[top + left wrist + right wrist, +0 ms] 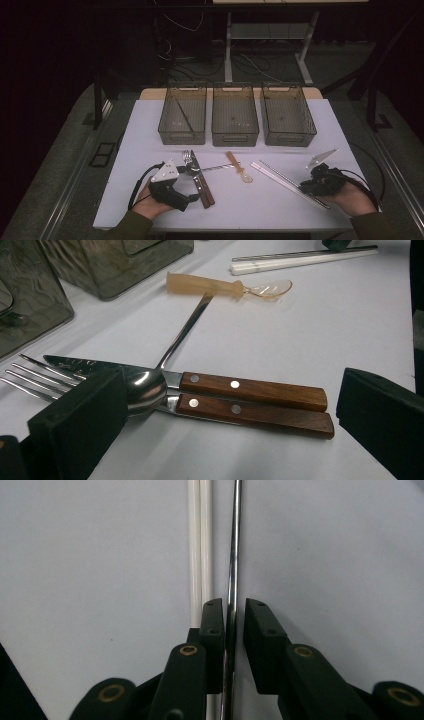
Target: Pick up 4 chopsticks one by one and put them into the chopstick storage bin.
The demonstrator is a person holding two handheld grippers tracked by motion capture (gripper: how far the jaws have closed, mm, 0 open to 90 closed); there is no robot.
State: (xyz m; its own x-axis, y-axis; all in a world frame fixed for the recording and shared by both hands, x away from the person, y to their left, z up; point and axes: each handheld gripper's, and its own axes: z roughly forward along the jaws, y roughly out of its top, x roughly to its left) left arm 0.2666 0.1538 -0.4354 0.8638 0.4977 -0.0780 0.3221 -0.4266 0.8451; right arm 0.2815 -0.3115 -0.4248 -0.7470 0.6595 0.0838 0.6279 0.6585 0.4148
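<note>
My right gripper (306, 189) (234, 625) lies low on the white table at the right. Its jaws straddle a thin metal chopstick (235, 540); the left pad is against it and a narrow gap shows at the right pad. Two white chopsticks (275, 172) (199, 540) run alongside, just outside the left jaw. My left gripper (189, 184) (227, 430) stands wide open beside a fork (186, 157) (35, 377) and a knife (200, 175) (250, 390) with wooden handles. A metal spoon (215, 167) (145, 390) rests its bowl on them.
An amber plastic spoon (237, 166) (215, 286) lies mid-table over the metal spoon's handle. Three wire baskets (182, 132) (235, 135) (290, 135) stand in a row at the back; the left one holds a thin rod. Bare table (240, 210) stretches along the front edge.
</note>
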